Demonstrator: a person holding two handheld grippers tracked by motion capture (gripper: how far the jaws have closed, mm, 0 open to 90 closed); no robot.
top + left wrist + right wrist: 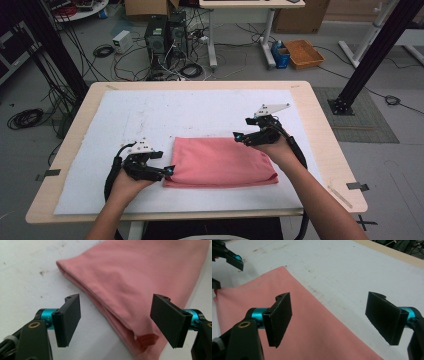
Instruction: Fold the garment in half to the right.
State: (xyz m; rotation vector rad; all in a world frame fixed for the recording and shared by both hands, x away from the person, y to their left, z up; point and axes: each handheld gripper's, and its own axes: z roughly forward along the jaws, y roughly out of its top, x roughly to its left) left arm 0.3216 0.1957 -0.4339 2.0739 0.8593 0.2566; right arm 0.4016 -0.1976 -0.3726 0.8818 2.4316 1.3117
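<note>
I see a pink cloth [220, 162] lying folded and flat on the white sheet [150, 115] that covers the desk [320, 120], a bit toward the 6 o'clock side of the middle. My left claw [169, 171] sits at the cloth's 9 o'clock end, by its near corner. Its jaws are wide open, with the cloth's edge under the gap, and they hold nothing. My right claw [239, 136] hovers over the cloth's far edge, near 1 o'clock. Its jaws are wide open too, and empty.
</note>
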